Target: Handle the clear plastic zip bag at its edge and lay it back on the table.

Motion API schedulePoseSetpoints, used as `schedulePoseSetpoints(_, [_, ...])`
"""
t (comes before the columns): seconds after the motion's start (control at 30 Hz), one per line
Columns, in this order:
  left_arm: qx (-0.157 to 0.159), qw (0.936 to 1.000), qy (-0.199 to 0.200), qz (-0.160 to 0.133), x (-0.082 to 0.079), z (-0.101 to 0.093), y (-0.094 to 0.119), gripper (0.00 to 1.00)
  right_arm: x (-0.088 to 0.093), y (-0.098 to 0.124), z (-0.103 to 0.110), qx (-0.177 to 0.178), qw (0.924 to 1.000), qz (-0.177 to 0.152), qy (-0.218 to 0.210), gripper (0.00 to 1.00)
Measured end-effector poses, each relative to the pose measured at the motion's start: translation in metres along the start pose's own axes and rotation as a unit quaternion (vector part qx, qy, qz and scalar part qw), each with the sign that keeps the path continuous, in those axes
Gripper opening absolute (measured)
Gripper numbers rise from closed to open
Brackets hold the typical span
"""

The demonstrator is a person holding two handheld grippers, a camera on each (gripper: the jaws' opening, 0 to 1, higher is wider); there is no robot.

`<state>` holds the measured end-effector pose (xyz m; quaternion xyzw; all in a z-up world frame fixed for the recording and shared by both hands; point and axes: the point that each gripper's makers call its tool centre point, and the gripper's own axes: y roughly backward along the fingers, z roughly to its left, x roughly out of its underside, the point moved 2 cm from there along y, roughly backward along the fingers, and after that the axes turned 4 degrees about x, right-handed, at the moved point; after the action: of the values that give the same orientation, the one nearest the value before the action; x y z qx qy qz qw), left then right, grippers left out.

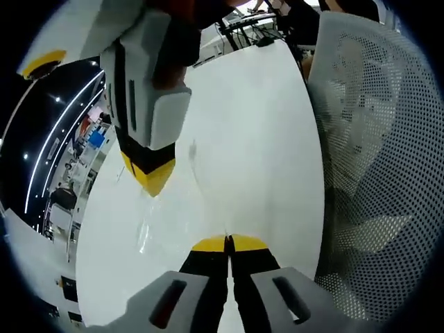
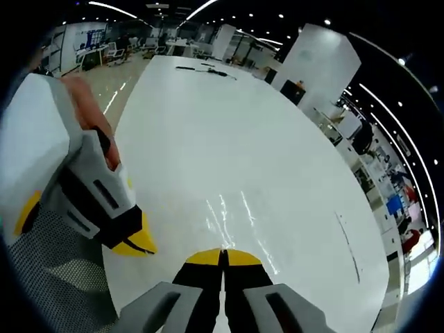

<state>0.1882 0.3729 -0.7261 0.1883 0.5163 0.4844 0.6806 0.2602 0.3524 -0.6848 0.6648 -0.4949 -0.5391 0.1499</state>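
Observation:
The clear plastic zip bag (image 1: pixel 170 208) is nearly invisible against the white table (image 1: pixel 257 125), marked by faint creases and glints. In the left gripper view my left gripper (image 1: pixel 227 243) has its jaws shut, and the bag's creases run into the tips. My right gripper (image 1: pixel 152 182) comes in from the upper left, its yellow tip down at the bag's far side. In the right gripper view my right gripper (image 2: pixel 223 255) is shut where the bag (image 2: pixel 232 218) shows shiny streaks. The left gripper (image 2: pixel 137 244), held by a hand, sits close on the left.
A white mesh chair back (image 1: pixel 378 146) stands along the table's right side, and its mesh (image 2: pixel 55 284) appears low left in the right gripper view. Dark cables or tools (image 2: pixel 205 69) lie at the table's far end. A thin dark line (image 2: pixel 347 246) marks the table (image 2: pixel 229 132).

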Motion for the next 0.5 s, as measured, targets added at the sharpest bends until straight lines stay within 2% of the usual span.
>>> schedulePoseSetpoints(0.13, [0.001,1.0000,-0.002,0.000,-0.0002,-0.0017,-0.0001,0.00,-0.0002,0.0008,-0.0066,0.005,0.9999,-0.003,-0.011,0.00])
schedulePoseSetpoints(0.5, [0.010,0.9999,-0.009,0.002,-0.0037,-0.0083,-0.0031,0.00,-0.0062,0.0025,-0.0119,0.013,0.9999,-0.004,0.001,0.00])
